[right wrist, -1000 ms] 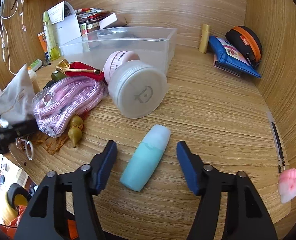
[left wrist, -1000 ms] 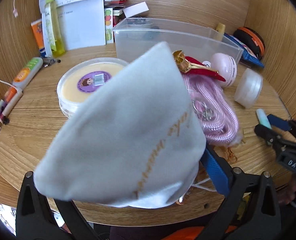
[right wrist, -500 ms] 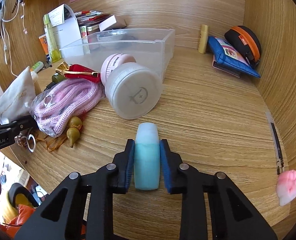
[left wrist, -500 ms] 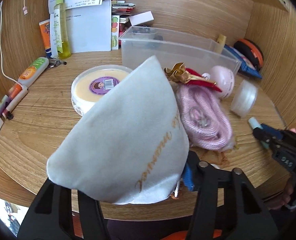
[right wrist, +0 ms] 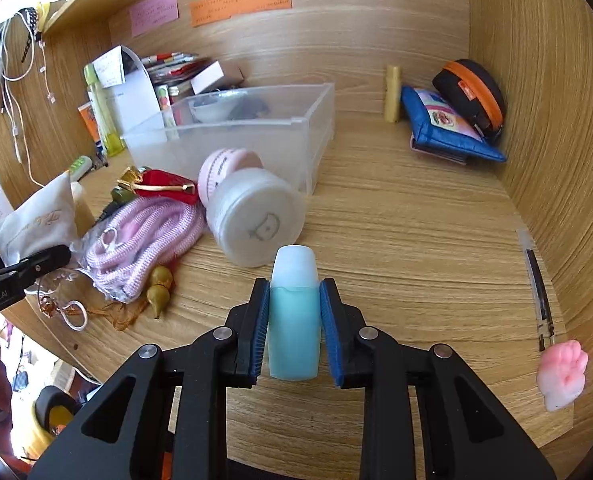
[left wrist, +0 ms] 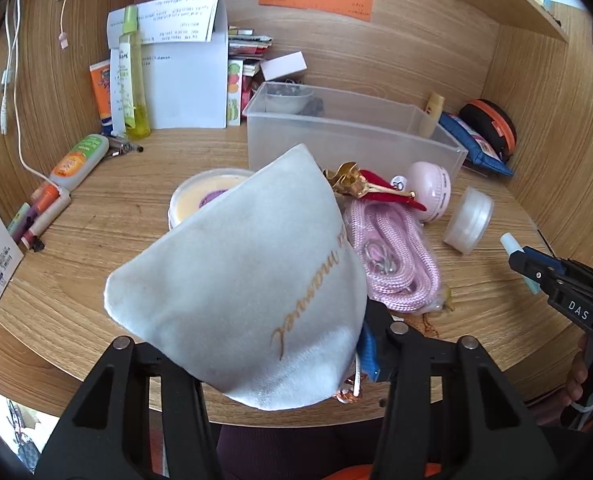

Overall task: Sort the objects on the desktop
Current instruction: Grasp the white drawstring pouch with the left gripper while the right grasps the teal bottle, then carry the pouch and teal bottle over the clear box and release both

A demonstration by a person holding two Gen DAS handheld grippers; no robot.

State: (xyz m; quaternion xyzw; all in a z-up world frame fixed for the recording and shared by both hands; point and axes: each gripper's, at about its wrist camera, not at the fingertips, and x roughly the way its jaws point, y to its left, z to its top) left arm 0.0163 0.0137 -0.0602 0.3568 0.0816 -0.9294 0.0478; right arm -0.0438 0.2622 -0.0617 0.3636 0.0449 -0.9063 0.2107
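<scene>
The storage bin (right wrist: 232,128) is set toward the back of the surface (right wrist: 408,240). Just before it a jar (right wrist: 256,220) is laid on its side, with a coiled rope (right wrist: 140,240) to its left. A bottle (right wrist: 294,312) is held between the right tongs (right wrist: 294,328), before the jar. A pouch (left wrist: 240,280) is held in the left tongs (left wrist: 256,364), left of the rope. Two zip cases (right wrist: 456,120) are leaned in the back right corner.

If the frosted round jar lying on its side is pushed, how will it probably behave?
The frosted round jar lies on its curved wall, so it would likely roll across the wooden desk. It touches the pink round case, which might block rolling that way. Its smooth plastic looks rigid and perhaps slippery.
</scene>
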